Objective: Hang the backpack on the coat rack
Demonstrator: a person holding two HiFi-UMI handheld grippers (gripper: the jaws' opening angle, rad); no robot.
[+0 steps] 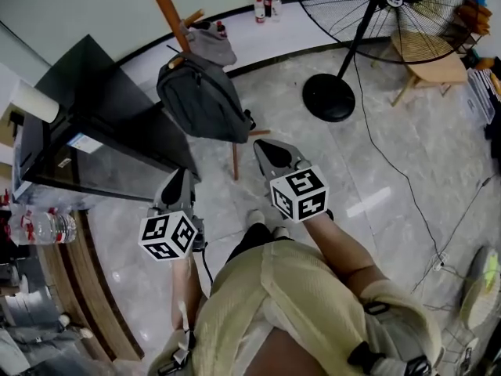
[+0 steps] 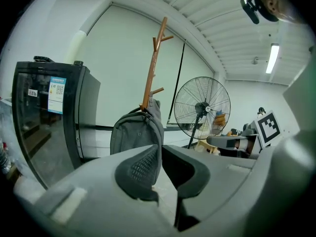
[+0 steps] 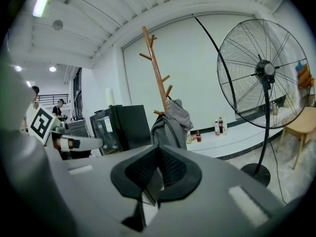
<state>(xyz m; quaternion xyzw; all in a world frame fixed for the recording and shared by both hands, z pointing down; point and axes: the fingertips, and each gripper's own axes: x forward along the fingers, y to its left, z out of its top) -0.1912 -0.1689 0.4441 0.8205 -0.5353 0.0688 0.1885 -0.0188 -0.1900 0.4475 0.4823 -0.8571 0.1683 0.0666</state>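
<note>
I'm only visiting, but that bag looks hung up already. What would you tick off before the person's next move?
1. Backpack hangs off the floor on the coat rack: ok.
2. Left gripper shut, nothing between its jaws: ok.
3. Right gripper shut, nothing between its jaws: ok.
4. Both grippers apart from the backpack, no strap snagged on them: ok.
5. Backpack's loop seated well back on the peg: cannot tell.
</note>
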